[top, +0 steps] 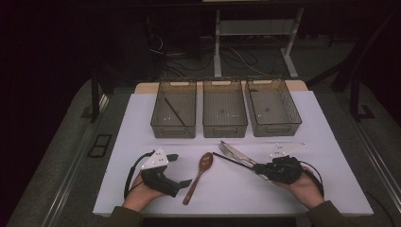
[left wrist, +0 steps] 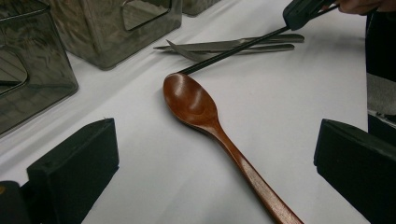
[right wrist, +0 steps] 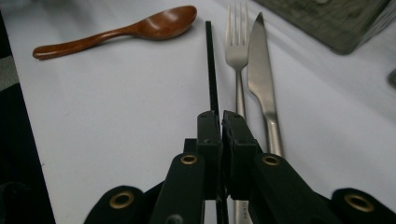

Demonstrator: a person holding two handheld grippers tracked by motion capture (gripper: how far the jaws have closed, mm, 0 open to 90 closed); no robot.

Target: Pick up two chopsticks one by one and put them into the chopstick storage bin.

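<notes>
Your right gripper (right wrist: 220, 122) is clamped on a thin black chopstick (right wrist: 211, 70) (matte, straight); its far tip ends beside the spoon (left wrist: 191, 103) bowl. Your left gripper (top: 182, 176) rests w/ jaws wide apart, nothing between them, the spoon's handle running toward the gap. The spoon is glossy reddish wood w/ an oval bowl. A steel fork (right wrist: 236, 56) and knife (right wrist: 259, 74) lie side by side right of the chopstick. Three smoky translucent bins (top: 224, 124) stand at the white table's (top: 142, 118) far side; the left bin (top: 163, 127) holds another black stick (top: 174, 111).
</notes>
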